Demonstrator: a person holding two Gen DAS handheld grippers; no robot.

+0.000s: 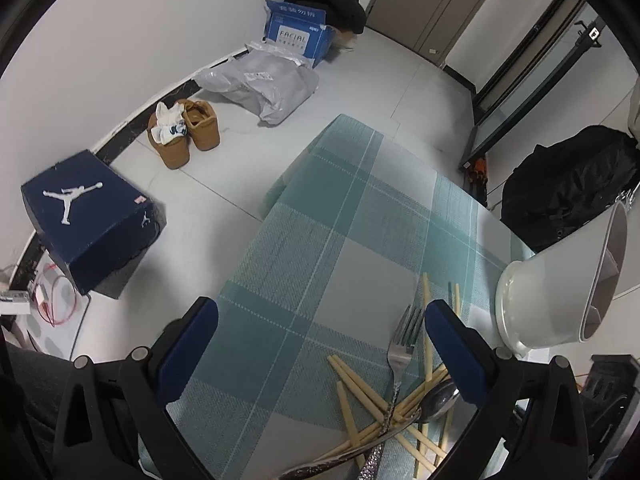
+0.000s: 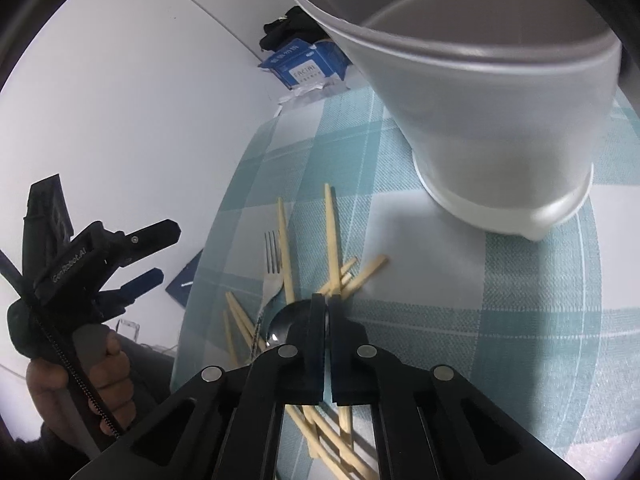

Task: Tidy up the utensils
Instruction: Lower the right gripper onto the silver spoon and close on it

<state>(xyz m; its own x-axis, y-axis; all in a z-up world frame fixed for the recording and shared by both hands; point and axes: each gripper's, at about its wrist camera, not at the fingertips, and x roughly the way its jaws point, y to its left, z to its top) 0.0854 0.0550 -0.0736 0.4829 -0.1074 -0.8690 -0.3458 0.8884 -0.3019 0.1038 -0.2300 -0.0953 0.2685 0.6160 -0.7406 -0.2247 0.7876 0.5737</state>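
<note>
Fingers, right: the right gripper (image 2: 327, 300) had its fingers (image 2: 316, 332) drawn together with only a slit between them, tips down at the spoon (image 2: 286, 322); whether the pads actually pinched it could not be told.
Fingers, left: the left gripper (image 1: 320, 316) had its blue fingers (image 1: 456, 344) spread wide and empty, hovering over the pile; the right view showed it held in a hand (image 2: 80, 384) off the table's edge.
Pile: chopsticks (image 1: 360, 388) lay crossed in a loose heap on the table (image 1: 340, 220), just beside the holder.
Fork: the fork (image 1: 402, 344) lay on top of the chopsticks, tines pointing away from the left camera, its handle crossing the heap.
Spoon: bowl of the spoon rested among the chopsticks, next to the fork, on the holder's side.
Holder: the white holder (image 1: 560, 292) stood upright on the table, near the pile but apart from it; a divider showed inside.
Floor: beyond the table from the holder lay a dark shoebox (image 1: 92, 220), brown boots (image 1: 184, 132) and a blue carton (image 1: 296, 32).
</note>
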